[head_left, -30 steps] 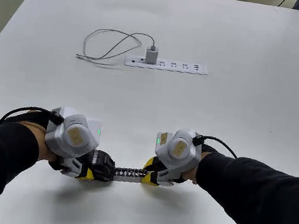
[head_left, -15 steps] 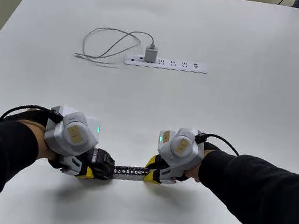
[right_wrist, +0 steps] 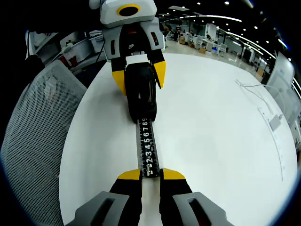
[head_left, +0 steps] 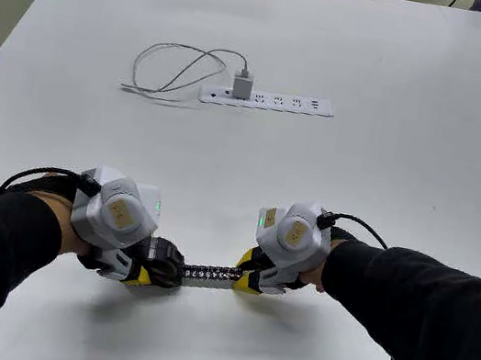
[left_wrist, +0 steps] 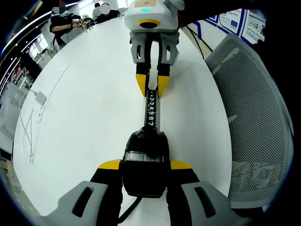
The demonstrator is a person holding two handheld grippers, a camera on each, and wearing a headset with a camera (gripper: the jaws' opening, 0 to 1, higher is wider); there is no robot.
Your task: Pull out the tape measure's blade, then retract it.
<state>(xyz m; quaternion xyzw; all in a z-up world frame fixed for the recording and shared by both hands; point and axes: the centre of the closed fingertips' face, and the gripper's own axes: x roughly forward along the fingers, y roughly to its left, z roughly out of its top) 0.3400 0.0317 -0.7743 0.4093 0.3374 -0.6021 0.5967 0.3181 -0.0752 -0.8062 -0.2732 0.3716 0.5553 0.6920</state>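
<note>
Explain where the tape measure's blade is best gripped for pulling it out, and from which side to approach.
Grip the blade at its free end, coming in along its length from the side opposite the case. It is a thin strip running straight out of the case, so a tip hold pulls in line. The right hand-held gripper holds there now.

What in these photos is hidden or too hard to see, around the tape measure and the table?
- Left gripper view: the sides of the tape measure, covered by the jaws of the left gripper.
- Right gripper view: the end hook of the blade, tucked between the jaws of the right gripper.
- Head view: the blade's numbers and the markings on the power strip, too small to read.
</note>
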